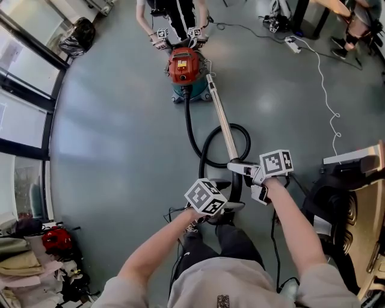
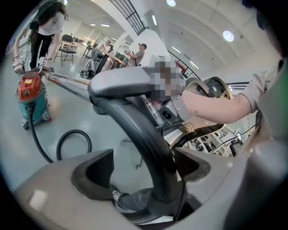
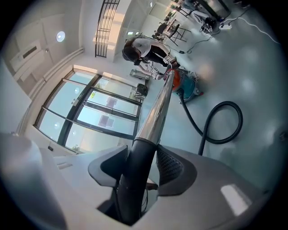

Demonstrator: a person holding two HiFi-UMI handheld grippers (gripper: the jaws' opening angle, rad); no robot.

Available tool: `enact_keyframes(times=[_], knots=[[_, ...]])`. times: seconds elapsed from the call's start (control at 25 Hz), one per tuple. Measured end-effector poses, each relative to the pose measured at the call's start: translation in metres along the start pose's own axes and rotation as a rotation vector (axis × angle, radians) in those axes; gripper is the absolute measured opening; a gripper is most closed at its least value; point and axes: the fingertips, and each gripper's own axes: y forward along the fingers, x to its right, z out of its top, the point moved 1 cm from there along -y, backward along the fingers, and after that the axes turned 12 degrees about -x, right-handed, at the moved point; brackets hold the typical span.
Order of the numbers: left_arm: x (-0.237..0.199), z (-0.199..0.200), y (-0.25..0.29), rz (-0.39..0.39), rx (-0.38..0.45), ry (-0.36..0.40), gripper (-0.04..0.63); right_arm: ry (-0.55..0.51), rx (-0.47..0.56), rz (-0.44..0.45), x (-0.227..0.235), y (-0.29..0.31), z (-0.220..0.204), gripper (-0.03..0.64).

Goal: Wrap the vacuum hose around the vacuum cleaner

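The red-topped, teal vacuum cleaner point(image 1: 183, 71) stands on the grey floor ahead of me. Its black hose point(image 1: 191, 129) runs toward me and curls into a loop. The metal wand point(image 1: 221, 117) slants from the vacuum to my hands. My right gripper point(image 1: 239, 167) point(image 3: 141, 161) is shut on the wand's black cuff point(image 3: 137, 175), just below the metal tube. My left gripper point(image 1: 227, 207) point(image 2: 144, 167) is open. The curved black handle point(image 2: 144, 134) passes between its jaws, close to the right pad point(image 2: 189, 164) and apart from the left one.
Another person point(image 1: 177, 18) stands behind the vacuum with two grippers on its top. A white cable point(image 1: 325, 90) and power strip point(image 1: 293, 43) lie at the right. Dark equipment point(image 1: 346, 198) stands close on my right. Windows point(image 1: 24, 108) line the left.
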Motion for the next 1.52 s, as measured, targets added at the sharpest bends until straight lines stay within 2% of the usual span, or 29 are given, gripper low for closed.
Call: enact_keyframes(times=[0.08, 0.16, 0.32, 0.4, 0.52, 0.6, 0.64, 0.88, 1.0, 1.08, 1.16, 1.2, 1.24, 1.4, 1.52], knots=[[0.0, -0.01, -0.004, -0.003, -0.028, 0.008, 0.405, 0.01, 0.02, 0.003, 0.004, -0.006, 0.006, 0.221], [-0.001, -0.025, -0.008, 0.029, -0.08, 0.042, 0.405, 0.014, 0.03, 0.003, 0.006, -0.012, 0.01, 0.219], [-0.029, -0.05, -0.021, 0.187, -0.186, 0.157, 0.403, -0.001, 0.009, 0.001, 0.011, -0.019, 0.007, 0.209], [-0.06, -0.041, -0.034, 0.341, -0.198, 0.258, 0.403, -0.011, -0.011, 0.003, 0.014, -0.019, 0.002, 0.202], [-0.107, -0.007, -0.052, 0.629, -0.218, 0.497, 0.403, -0.018, -0.045, 0.018, 0.022, -0.016, -0.01, 0.195], [-0.127, 0.013, -0.054, 0.74, -0.253, 0.645, 0.403, -0.025, -0.072, 0.026, 0.027, -0.011, -0.018, 0.192], [-0.134, 0.02, -0.051, 0.758, -0.275, 0.702, 0.403, -0.029, -0.09, 0.026, 0.03, -0.008, -0.021, 0.191], [-0.151, 0.023, -0.013, 0.651, -0.408, 0.919, 0.403, -0.066, -0.231, 0.01, 0.048, 0.002, -0.036, 0.189], [-0.159, 0.024, 0.001, 0.617, -0.457, 0.965, 0.395, -0.115, -0.324, -0.004, 0.049, 0.005, -0.036, 0.187], [-0.163, 0.021, 0.007, 0.585, -0.497, 0.986, 0.344, -0.149, -0.385, -0.01, 0.048, 0.008, -0.035, 0.187], [-0.164, 0.015, 0.01, 0.55, -0.521, 0.999, 0.278, -0.176, -0.434, -0.018, 0.048, 0.01, -0.03, 0.187], [-0.164, 0.014, 0.009, 0.543, -0.518, 0.995, 0.213, -0.185, -0.454, -0.021, 0.047, 0.011, -0.026, 0.187], [-0.166, 0.014, 0.007, 0.543, -0.511, 0.988, 0.176, -0.194, -0.471, -0.024, 0.046, 0.011, -0.021, 0.189], [-0.175, 0.02, -0.008, 0.56, -0.495, 0.961, 0.166, -0.231, -0.525, -0.024, 0.037, 0.015, -0.002, 0.197], [-0.183, 0.02, -0.024, 0.562, -0.471, 0.928, 0.163, -0.28, -0.542, -0.062, 0.029, 0.021, 0.015, 0.203]])
